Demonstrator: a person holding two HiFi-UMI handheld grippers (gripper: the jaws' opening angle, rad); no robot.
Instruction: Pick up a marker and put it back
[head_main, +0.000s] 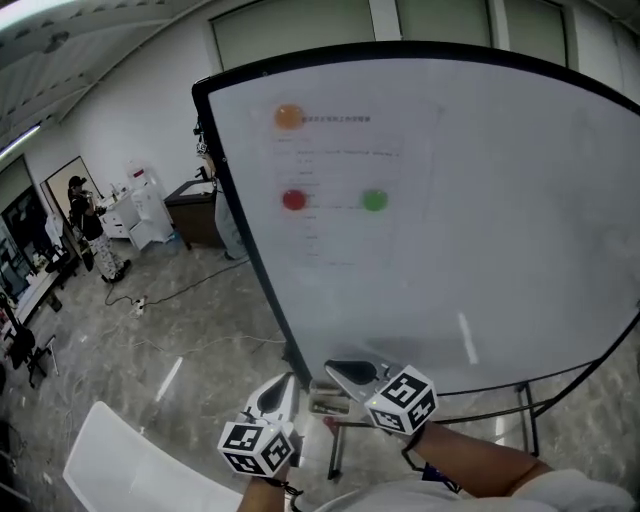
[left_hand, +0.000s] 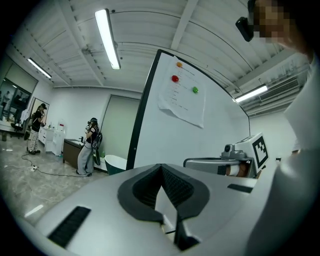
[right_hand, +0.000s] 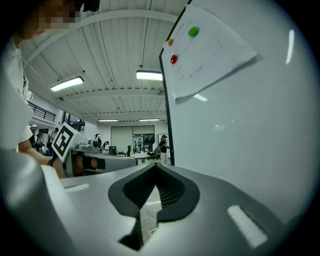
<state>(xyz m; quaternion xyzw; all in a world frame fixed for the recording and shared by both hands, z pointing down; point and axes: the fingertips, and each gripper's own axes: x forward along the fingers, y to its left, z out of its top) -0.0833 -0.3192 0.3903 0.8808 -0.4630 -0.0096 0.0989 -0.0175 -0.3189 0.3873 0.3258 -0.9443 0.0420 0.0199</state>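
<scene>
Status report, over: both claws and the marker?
Left claw shut, empty. Right claw shut, empty. Marker not made out. Whiteboard just ahead.

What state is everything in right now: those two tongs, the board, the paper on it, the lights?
Left tongs: shut, nothing between them.
Right tongs: shut, nothing between them.
Whiteboard: standing upright.
Sheet of paper: held up by three magnets, lower edge lifting a little.
Ceiling light: on.
</scene>
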